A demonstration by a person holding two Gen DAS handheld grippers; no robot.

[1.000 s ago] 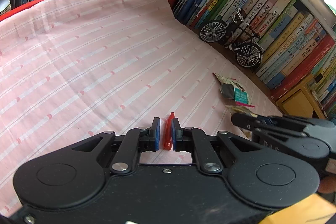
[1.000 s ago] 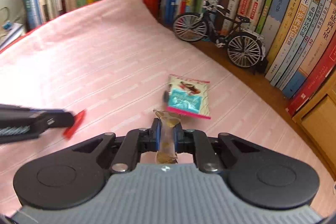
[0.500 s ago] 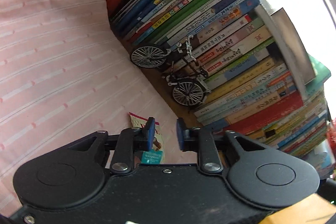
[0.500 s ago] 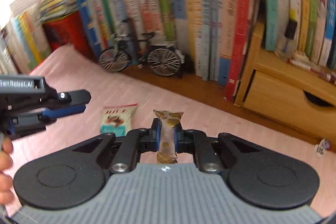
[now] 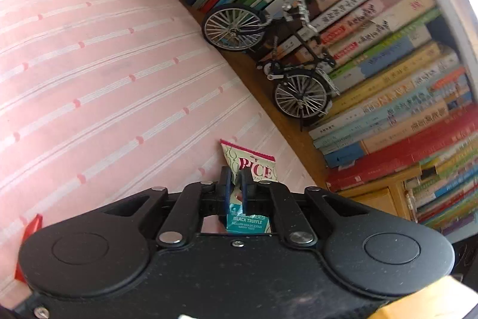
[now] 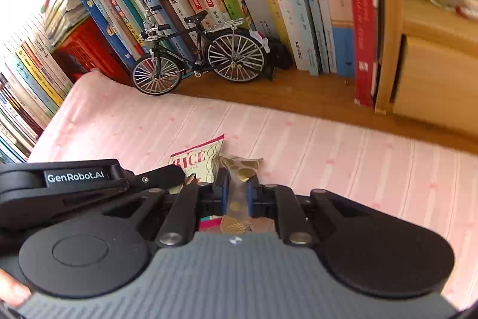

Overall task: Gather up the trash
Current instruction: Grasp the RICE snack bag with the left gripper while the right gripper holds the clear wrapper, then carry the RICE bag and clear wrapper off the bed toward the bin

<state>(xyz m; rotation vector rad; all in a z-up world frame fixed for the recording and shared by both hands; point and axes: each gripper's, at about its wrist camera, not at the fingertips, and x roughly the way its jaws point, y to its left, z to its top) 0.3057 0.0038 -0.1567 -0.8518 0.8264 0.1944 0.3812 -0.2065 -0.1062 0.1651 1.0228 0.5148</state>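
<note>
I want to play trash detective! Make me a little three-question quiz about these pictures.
1. True or false: the right tongs pinch a clear wrapper with gold dots.
2. What word is printed in big red letters on the white snack packet between the left tongs?
3. Where does the small red scrap lie? A) on the pink striped cloth B) on the black model bicycle C) in the tongs

Key: 1 true; 2 RICE; 3 A
</note>
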